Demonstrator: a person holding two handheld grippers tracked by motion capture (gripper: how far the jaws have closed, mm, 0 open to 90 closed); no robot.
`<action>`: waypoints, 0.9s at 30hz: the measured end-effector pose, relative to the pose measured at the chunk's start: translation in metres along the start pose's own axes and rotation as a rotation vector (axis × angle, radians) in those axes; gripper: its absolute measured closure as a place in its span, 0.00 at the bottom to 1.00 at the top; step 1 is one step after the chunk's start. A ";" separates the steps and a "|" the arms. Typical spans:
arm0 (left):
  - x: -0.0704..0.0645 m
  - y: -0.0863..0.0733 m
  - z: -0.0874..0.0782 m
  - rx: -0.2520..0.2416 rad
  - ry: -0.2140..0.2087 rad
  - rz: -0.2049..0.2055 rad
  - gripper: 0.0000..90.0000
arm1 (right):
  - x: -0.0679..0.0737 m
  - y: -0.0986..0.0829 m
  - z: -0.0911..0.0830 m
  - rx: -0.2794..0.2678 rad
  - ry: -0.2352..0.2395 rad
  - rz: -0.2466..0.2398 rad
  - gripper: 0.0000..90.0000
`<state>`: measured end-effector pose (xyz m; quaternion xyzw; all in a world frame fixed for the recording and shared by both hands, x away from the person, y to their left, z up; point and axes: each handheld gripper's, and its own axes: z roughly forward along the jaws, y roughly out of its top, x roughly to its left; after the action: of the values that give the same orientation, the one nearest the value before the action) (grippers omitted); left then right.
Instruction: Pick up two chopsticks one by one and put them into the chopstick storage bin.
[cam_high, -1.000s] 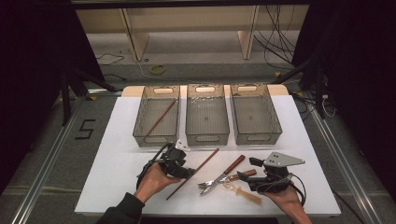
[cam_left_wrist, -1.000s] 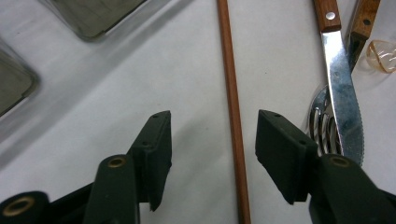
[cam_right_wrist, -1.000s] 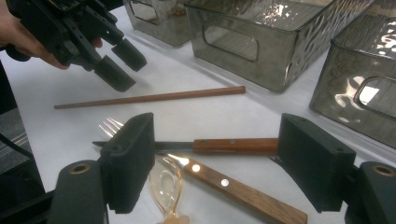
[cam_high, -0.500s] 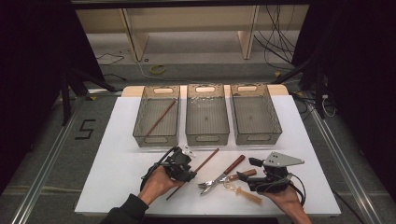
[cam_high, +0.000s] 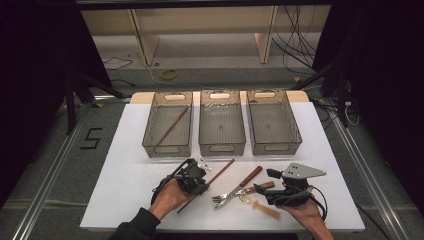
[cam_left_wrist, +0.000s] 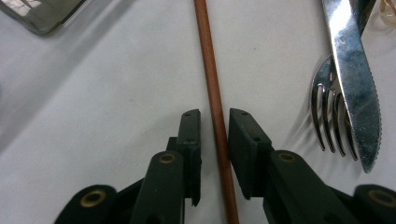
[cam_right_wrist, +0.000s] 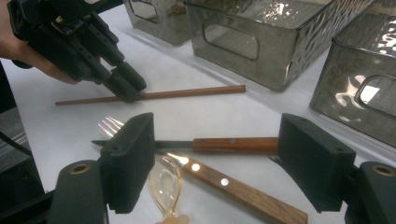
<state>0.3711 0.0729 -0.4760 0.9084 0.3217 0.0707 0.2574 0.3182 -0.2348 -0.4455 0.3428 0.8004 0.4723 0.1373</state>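
left gripper (cam_left_wrist: 214, 123) lower centre of frame, jaws narrowly apart astride the chopstick (cam_left_wrist: 211, 84), not yet clamped. next: close, lift toward left bin (cam_high: 169, 125). right gripper (cam_right_wrist: 215, 149) wide open, empty.

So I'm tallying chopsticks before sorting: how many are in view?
2. One chopstick lies slanted inside the left bin; the other chopstick lies on the table between the left tongs. None seem hidden.
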 end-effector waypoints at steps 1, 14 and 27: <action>0.000 0.000 0.000 -0.001 0.003 0.002 0.85 | 0.000 0.000 0.000 -0.001 0.000 0.000 0.32; 0.006 0.003 0.000 0.027 -0.020 0.010 0.93 | 0.000 0.000 0.000 0.001 -0.002 -0.001 0.32; 0.007 0.011 0.001 0.081 -0.023 0.008 0.93 | 0.000 0.000 0.001 0.002 -0.003 0.000 0.32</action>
<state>0.3826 0.0697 -0.4715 0.9202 0.3176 0.0480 0.2236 0.3185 -0.2341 -0.4458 0.3437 0.8007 0.4709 0.1380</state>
